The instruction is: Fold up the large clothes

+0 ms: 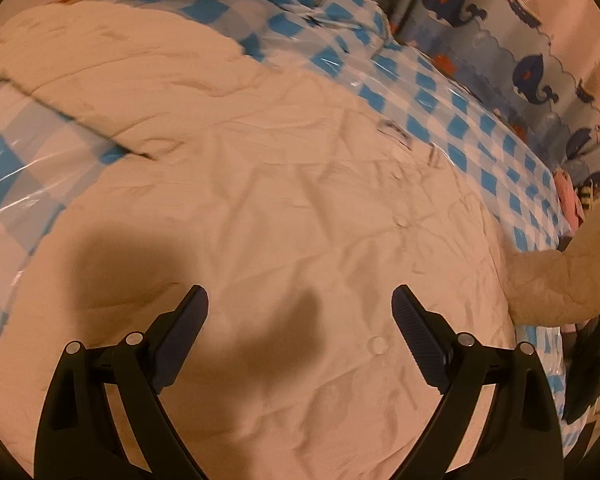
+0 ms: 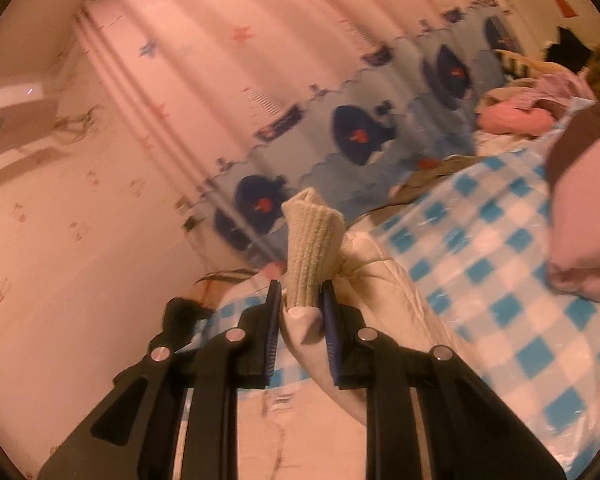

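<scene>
A cream quilted jacket (image 1: pixel 284 208) lies spread flat across a blue-and-white checked plastic cover (image 1: pixel 452 96). The left gripper (image 1: pixel 300 312) hovers above the jacket's middle, its 2 fingers wide apart and holding nothing. The right gripper (image 2: pixel 300 300) has its fingers pinched on the jacket's ribbed knit cuff (image 2: pixel 310 248), lifting the sleeve (image 2: pixel 376 280) before a whale-print curtain (image 2: pixel 356 136).

Left tool (image 1: pixel 300 320) hangs wide open over the cream jacket (image 1: pixel 280 208), which lies spread beneath and ahead; checked cover (image 1: pixel 440 92) beyond it, a sleeve (image 1: pixel 560 280) lifted off right.
</scene>
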### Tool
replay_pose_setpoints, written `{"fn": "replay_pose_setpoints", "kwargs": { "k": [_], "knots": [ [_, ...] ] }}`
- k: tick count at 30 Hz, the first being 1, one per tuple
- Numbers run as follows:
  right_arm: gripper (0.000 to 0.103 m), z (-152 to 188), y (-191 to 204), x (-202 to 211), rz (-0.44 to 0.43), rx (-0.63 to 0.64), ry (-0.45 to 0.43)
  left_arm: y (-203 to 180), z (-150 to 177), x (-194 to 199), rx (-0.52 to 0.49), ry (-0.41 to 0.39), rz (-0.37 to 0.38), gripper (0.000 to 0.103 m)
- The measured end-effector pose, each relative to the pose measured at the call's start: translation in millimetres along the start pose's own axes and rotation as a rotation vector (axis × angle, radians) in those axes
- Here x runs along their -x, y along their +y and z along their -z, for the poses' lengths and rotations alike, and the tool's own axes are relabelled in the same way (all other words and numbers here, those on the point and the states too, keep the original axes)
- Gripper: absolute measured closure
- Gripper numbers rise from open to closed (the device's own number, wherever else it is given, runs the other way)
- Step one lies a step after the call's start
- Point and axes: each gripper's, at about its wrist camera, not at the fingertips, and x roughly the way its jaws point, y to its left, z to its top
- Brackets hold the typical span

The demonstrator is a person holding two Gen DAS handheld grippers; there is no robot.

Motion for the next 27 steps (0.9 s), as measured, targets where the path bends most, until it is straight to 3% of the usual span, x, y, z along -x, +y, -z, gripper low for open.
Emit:
{"fn": "replay_pose_setpoints", "kwargs": {
  "k": [9, 19, 22, 23, 24, 25, 27],
  "knots": [
    [0.087, 49.3, 93.9, -50.5, -0.092, 0.088, 0.090, 50.9, -7.0, 18.8, 0.075, -0.011, 0.009, 0.014],
    [0.091, 69.4, 125.6, -71.1, -0.097, 0.144, 0.134, 70.8, -10.5, 27.1, 0.114, -0.014, 0.032, 0.014],
    [0.089, 94.2, 122.7, -92.6, -0.030, 0.251, 0.307, 70.6, -10.1, 25.8, 0.118, -0.009, 0.035, 0.014],
    [0.076, 111.2, 120.7, -101.4, 0.008, 0.308, 0.378, 70.2, -10.0, 25.0, 0.118, -0.007, 0.037, 0.014],
    [0.048, 131.1, 117.5, -111.2, 0.043, 0.368, 0.456, 69.6, -9.8, 24.6, 0.118, -0.005, 0.038, 0.014],
    [0.040, 155.3, 112.8, -120.8, 0.086, 0.433, 0.528, 69.1, -9.5, 23.8, 0.119, -0.002, 0.040, 0.014],
    [0.039, 202.0, 105.2, -136.3, 0.158, 0.589, 0.624, 67.0, -9.2, 22.0, 0.114, 0.005, 0.045, 0.014]
  ]
}}
